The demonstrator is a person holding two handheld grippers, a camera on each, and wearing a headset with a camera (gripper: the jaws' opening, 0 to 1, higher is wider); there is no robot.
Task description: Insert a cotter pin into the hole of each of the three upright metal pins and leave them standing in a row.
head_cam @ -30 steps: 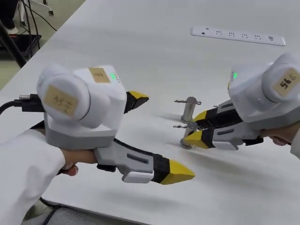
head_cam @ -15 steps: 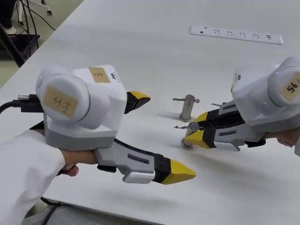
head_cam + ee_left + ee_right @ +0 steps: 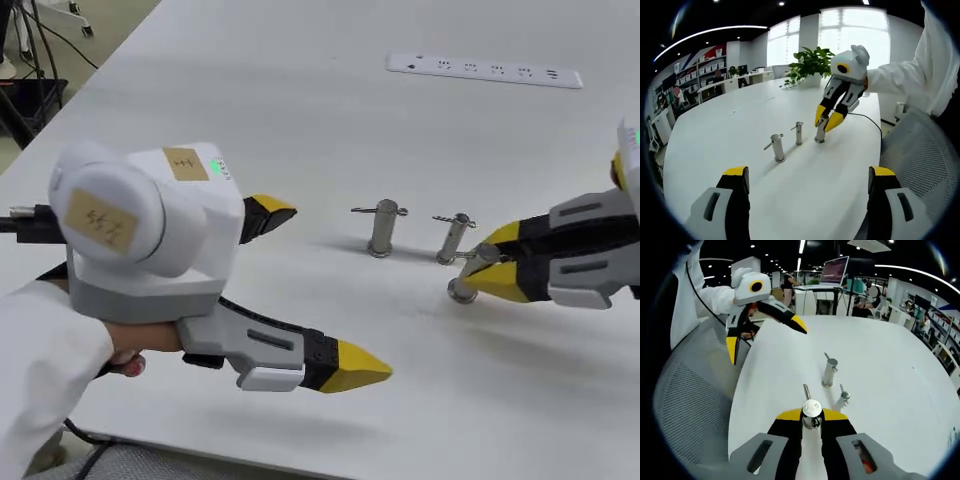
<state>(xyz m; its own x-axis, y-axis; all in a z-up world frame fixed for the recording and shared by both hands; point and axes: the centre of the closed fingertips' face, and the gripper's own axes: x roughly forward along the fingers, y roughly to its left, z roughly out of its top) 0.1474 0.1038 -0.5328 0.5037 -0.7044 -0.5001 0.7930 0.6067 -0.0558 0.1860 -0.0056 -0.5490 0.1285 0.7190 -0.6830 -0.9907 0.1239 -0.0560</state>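
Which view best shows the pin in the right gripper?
The right gripper view: the held pin stands close up between the jaws. The head view shows it sideways, partly covered by them; the left gripper view shows it small and distant.

Open-plan office, desks [image 3: 747,77], monitor [image 3: 836,271], potted plant [image 3: 810,62]

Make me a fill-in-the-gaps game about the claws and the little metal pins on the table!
There are ___ metal pins on the white table. The right claw is shut on ___ of them. The left claw is wide ___ and holds nothing.
Missing words: three, one, open.
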